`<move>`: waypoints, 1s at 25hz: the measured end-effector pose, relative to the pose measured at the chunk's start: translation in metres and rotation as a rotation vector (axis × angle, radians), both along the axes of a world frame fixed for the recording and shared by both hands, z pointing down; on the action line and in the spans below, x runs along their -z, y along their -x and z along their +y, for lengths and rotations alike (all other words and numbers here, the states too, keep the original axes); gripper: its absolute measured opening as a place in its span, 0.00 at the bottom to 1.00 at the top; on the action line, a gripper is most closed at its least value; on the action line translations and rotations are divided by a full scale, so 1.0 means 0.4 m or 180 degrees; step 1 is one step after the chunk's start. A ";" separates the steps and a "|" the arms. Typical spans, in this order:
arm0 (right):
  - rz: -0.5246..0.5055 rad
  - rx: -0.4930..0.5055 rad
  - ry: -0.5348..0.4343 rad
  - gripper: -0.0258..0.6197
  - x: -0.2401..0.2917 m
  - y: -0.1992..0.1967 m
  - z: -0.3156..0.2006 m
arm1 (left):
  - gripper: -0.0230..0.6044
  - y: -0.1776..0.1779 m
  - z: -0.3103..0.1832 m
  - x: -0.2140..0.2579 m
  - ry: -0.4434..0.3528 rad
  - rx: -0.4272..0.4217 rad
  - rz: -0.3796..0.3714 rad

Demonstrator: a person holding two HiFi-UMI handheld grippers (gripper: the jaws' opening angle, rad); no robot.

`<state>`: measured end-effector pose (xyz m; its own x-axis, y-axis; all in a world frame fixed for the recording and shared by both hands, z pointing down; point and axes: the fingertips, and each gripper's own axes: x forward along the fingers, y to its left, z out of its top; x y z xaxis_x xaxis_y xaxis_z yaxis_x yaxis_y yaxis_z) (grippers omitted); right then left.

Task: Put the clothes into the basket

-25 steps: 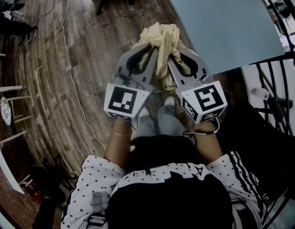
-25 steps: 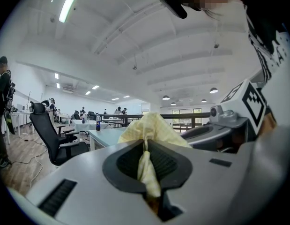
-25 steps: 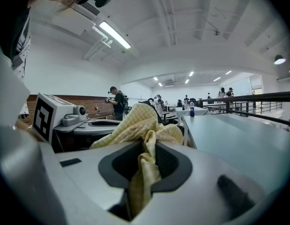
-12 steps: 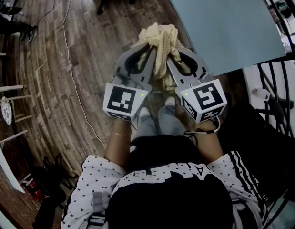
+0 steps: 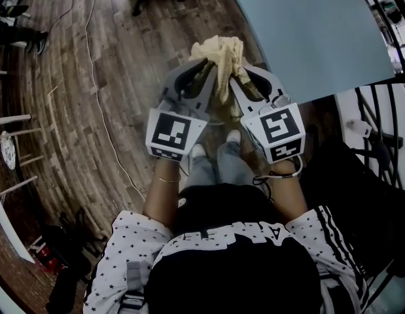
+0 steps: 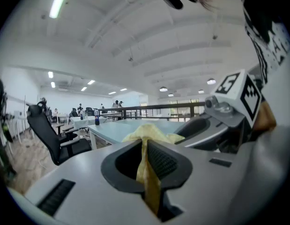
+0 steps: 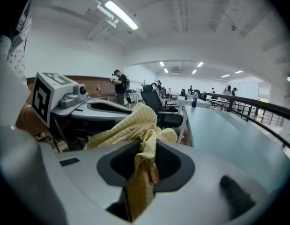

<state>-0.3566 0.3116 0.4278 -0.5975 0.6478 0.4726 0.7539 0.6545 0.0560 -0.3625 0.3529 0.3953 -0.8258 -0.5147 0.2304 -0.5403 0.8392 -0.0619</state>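
Observation:
A crumpled pale yellow cloth [image 5: 222,52] hangs in the air between both grippers, above the wooden floor and the person's feet. My left gripper [image 5: 207,69] is shut on the cloth's left side, and a fold runs down between its jaws [image 6: 145,146]. My right gripper [image 5: 233,72] holds the right side. Its jaws have just been opening a little, but the cloth [image 7: 137,125] still sits pinched between them. In the right gripper view the two grippers point close together, almost tip to tip. No basket shows in any view.
A light blue-grey table [image 5: 307,31] stands just beyond and right of the cloth. Black railing [image 5: 385,110] runs along the right. A white cable [image 5: 97,97] lies on the wooden floor [image 5: 65,123]. A black office chair [image 6: 48,130] stands left of the table.
Both grippers have sunk slightly with the cloth still between them, and the marker cubes have tilted a little. The cloth bundle keeps its shape.

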 end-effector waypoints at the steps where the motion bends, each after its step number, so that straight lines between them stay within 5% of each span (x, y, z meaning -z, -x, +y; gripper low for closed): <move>1: 0.0042 0.0034 -0.0171 0.17 -0.019 -0.001 -0.004 | 0.09 0.000 -0.002 -0.016 0.0234 -0.0037 0.0008; 3: 0.0080 0.0090 -0.0439 0.20 -0.046 -0.001 -0.011 | 0.09 -0.004 -0.004 -0.041 0.0544 -0.0095 0.0024; 8: -0.0078 0.0039 -0.0344 0.21 -0.019 0.017 -0.010 | 0.09 -0.003 0.003 -0.029 0.0189 -0.0063 0.0031; 21: -0.0249 -0.0073 0.0106 0.20 0.050 -0.007 -0.006 | 0.09 -0.040 -0.002 0.020 0.0049 -0.0088 -0.0087; 25: -0.0337 -0.0109 0.0161 0.12 0.073 -0.022 -0.002 | 0.09 -0.057 0.000 0.039 0.0011 -0.0128 -0.0136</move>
